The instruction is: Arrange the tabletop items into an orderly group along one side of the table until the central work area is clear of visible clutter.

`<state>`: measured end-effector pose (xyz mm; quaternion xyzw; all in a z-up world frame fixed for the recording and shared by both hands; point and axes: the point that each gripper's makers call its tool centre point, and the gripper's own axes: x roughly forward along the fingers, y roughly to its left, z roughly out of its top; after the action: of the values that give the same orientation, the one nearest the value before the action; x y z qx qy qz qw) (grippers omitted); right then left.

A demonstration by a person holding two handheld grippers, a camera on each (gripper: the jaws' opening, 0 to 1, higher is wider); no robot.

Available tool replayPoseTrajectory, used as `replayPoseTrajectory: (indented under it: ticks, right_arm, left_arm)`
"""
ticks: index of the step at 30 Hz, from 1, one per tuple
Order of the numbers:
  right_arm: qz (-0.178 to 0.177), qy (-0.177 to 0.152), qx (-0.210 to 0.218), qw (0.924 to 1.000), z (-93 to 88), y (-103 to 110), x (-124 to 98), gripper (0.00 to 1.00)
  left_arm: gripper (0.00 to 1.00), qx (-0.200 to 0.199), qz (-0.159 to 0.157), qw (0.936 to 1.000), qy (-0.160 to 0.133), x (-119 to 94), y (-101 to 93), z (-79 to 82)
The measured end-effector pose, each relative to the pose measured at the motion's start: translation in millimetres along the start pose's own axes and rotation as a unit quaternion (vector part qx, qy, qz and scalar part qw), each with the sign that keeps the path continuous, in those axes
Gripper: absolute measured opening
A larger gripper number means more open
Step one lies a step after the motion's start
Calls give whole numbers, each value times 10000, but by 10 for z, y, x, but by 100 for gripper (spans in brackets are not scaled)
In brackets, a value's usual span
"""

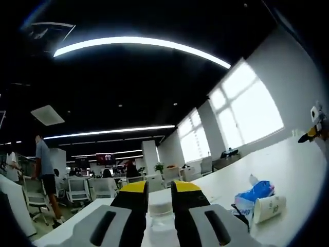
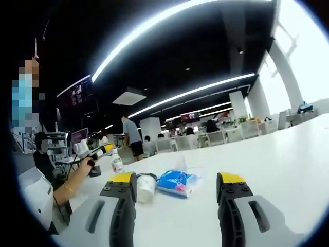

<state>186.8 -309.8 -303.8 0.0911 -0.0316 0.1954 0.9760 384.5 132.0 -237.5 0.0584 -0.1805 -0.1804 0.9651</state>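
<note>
My left gripper (image 1: 160, 188) is shut on a clear water bottle (image 1: 160, 210) with a white cap, held between its yellow-tipped jaws. The right gripper view shows that same bottle (image 2: 117, 163) in the left gripper (image 2: 103, 150), above the table's far left, with a person's hand (image 2: 85, 167) behind it. A blue tissue pack (image 2: 178, 182) and a white paper cup (image 2: 145, 188) lie side by side on the white table (image 2: 277, 159). My right gripper (image 2: 177, 180) stands open just in front of them, holding nothing. From the left gripper, the pack (image 1: 255, 193) and cup (image 1: 270, 208) sit to the right.
The right gripper's yellow tip (image 1: 314, 133) juts in at the far right over the table (image 1: 288, 164). Office chairs (image 1: 77, 190), desks and several people stand beyond the table's far end. Bright windows (image 1: 247, 110) line the right wall.
</note>
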Motion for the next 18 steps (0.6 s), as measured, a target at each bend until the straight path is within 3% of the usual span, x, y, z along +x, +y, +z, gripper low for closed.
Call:
replayPoseTrajectory:
  ticks: [4,7,9,14,16,17,18]
  right_arm:
    - [206,144,-59,9997,-46,-86,226,51]
    - [235,171,-19,9996,-48,-94,280,50]
    - [191,147,93,9997,-36,-118,324,50]
    - [183,148,29,9997,-32,-116,357,49]
    - [242,222,-91,9994,-36,-108,420,49]
    - [257,268,-140,9992,-44,-118,449,49]
    - [204,308,-233,9990,-51,-151,468,49]
  left_arm:
    - [16,-167,-67,9998,-23,3,-2,4]
    - [16,-160,-50,9999,-11,0,6,6]
    - [16,-431,-45,9991,45,-2,-6,4]
    - [16,-444,-51,9990,14,0,-17,23]
    - [14,-290,118,9995,105,-24,-23,30]
    - [13,82,325,9994,-45,-72,-30,162]
    - [12,74,302,9995,-98,-87,-79,214]
